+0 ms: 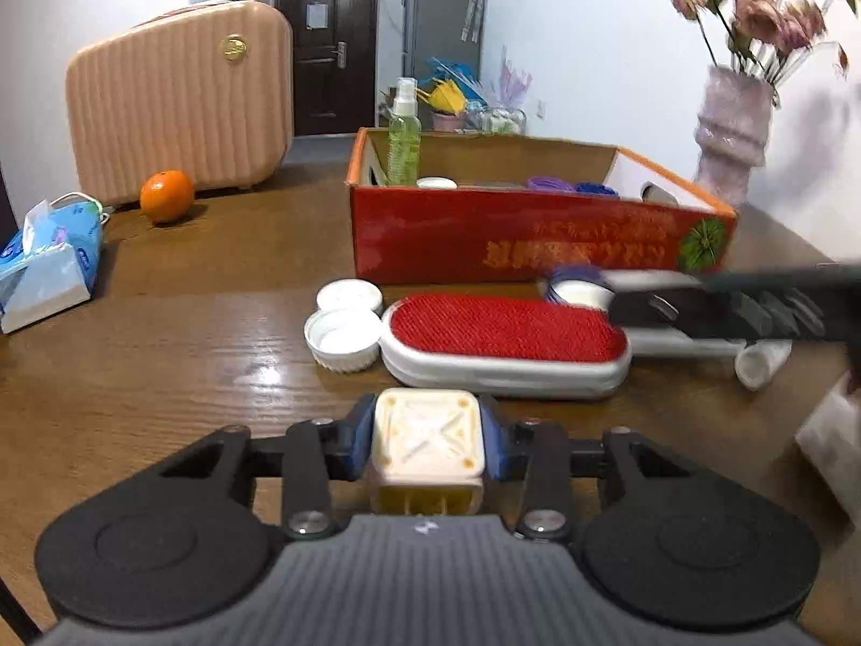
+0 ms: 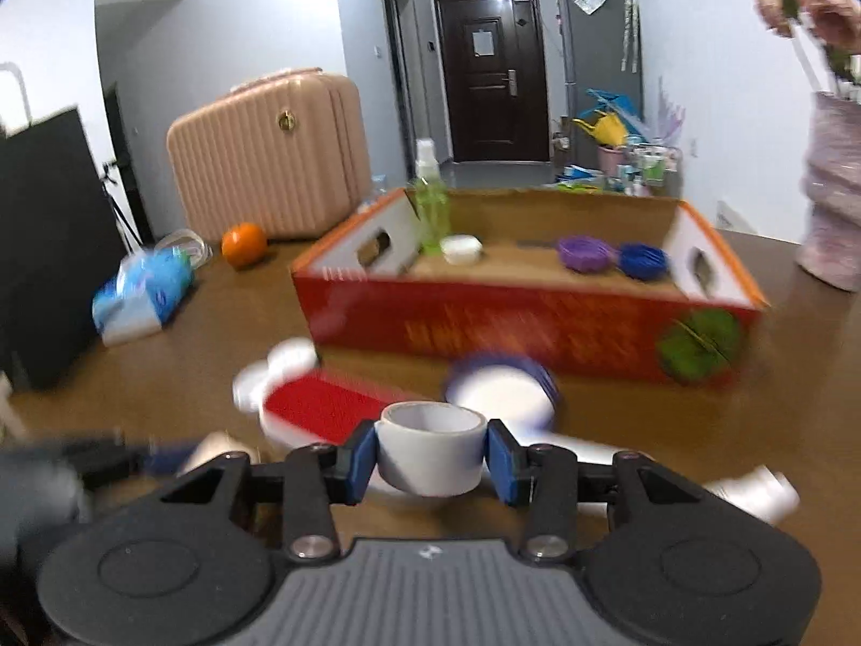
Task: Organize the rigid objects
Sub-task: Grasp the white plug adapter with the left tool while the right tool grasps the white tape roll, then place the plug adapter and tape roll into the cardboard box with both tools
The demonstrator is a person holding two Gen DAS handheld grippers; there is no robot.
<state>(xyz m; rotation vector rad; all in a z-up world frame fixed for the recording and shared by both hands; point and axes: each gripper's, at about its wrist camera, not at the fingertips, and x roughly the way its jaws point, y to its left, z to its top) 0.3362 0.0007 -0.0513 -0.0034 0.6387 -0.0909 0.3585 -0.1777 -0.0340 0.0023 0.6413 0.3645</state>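
My left gripper [image 1: 428, 444] is shut on a cream square bottle [image 1: 427, 439], held above the wooden table. My right gripper [image 2: 430, 455] is shut on a white tape roll [image 2: 432, 455], above the table in front of the box. The red cardboard box [image 1: 538, 239] stands ahead; it also shows in the right wrist view [image 2: 511, 323]. It holds a green spray bottle [image 2: 430, 204], a white lid [image 2: 461, 249], a purple lid [image 2: 585, 252] and a blue lid [image 2: 643, 259]. On the table lie a red lint brush [image 1: 506, 344], two white lids [image 1: 344, 323] and a purple-rimmed lid [image 2: 503, 390].
A pink suitcase [image 1: 183, 97], an orange [image 1: 167, 196] and a blue tissue pack [image 1: 48, 264] sit at the left. A vase of flowers [image 1: 734, 124] stands at the right. The right gripper's dark arm [image 1: 753, 301] crosses the right side.
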